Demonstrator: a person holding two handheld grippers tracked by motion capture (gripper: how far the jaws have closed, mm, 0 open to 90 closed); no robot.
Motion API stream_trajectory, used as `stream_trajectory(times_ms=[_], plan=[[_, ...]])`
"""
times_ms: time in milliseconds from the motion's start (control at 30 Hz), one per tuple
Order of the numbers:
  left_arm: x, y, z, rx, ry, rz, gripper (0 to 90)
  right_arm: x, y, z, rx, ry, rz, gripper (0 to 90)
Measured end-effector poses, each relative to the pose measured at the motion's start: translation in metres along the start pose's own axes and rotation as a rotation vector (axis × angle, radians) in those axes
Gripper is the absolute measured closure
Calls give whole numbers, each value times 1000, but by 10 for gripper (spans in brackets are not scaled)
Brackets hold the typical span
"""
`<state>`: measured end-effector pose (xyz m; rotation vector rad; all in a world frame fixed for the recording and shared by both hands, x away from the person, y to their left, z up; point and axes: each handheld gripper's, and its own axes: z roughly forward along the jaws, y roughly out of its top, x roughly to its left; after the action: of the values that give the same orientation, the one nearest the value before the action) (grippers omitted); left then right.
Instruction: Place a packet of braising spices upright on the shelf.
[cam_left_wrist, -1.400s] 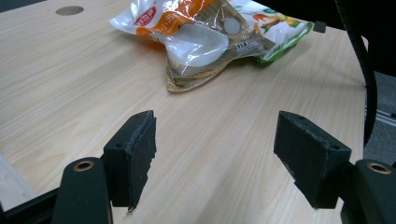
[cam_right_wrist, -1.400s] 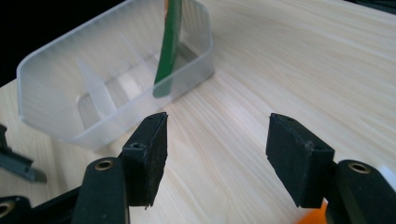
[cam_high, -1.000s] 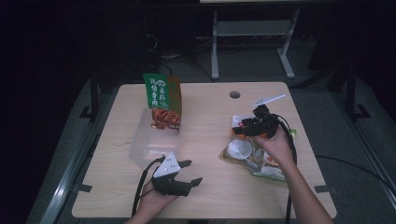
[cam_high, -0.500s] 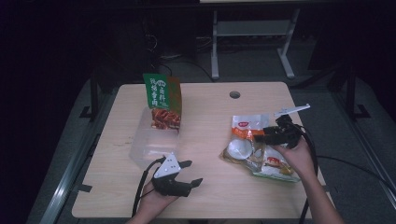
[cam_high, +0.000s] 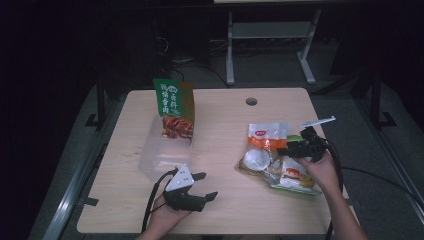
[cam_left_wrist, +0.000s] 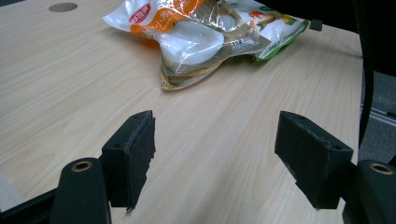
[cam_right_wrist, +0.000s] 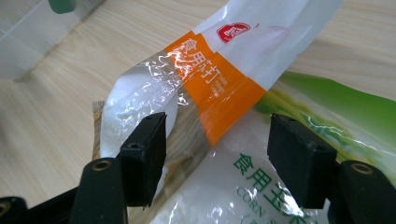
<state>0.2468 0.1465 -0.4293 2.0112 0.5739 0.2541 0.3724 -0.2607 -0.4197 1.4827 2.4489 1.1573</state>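
Starch bag (cam_right_wrist: 299, 186) reading "CORN" under orange-banded bag (cam_right_wrist: 219, 88); both grippers (cam_left_wrist: 215, 154) (cam_right_wrist: 217, 154) wide, empty.

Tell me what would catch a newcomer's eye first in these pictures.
The tall green snack bag stands upright at the table's far left, against a clear plastic tub. At right lies a heap of food packets, the right tongs open over them. The left tongs rest open near the front edge.

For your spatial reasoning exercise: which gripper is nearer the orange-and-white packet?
Right. The right gripper hovers open directly over the orange-and-white packet; the left gripper sits open, well across the table.
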Motion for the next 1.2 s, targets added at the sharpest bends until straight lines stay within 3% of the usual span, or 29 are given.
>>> stream_trajectory(times_ms=[167, 267, 433, 467, 600, 733, 867, 1200], plan=[[0, 0, 1, 7, 2, 1, 274, -4, 4, 16, 9, 30, 8, 410], [1, 0, 2, 9, 0, -1, 268, -5, 6, 19, -18, 28, 15, 464], [0, 0, 3, 6, 3, 0, 257, -5, 7, 21, -37, 15, 10, 586], [0, 0, 3, 6, 3, -1, 257, -5, 7, 21, -43, 8, 4, 688], [1, 0, 4, 11, 0, 0, 256, -3, 8, 21, -52, 15, 21, 769], [1, 0, 5, 18, 0, 7, 255, 4, 9, 21, -64, 30, -12, 875], [1, 0, 5, 20, -3, -1, 255, 10, 10, 19, -73, 40, -19, 890], [1, 2, 7, 15, -18, -21, 251, 36, 12, 3, -156, 96, -105, 897]])
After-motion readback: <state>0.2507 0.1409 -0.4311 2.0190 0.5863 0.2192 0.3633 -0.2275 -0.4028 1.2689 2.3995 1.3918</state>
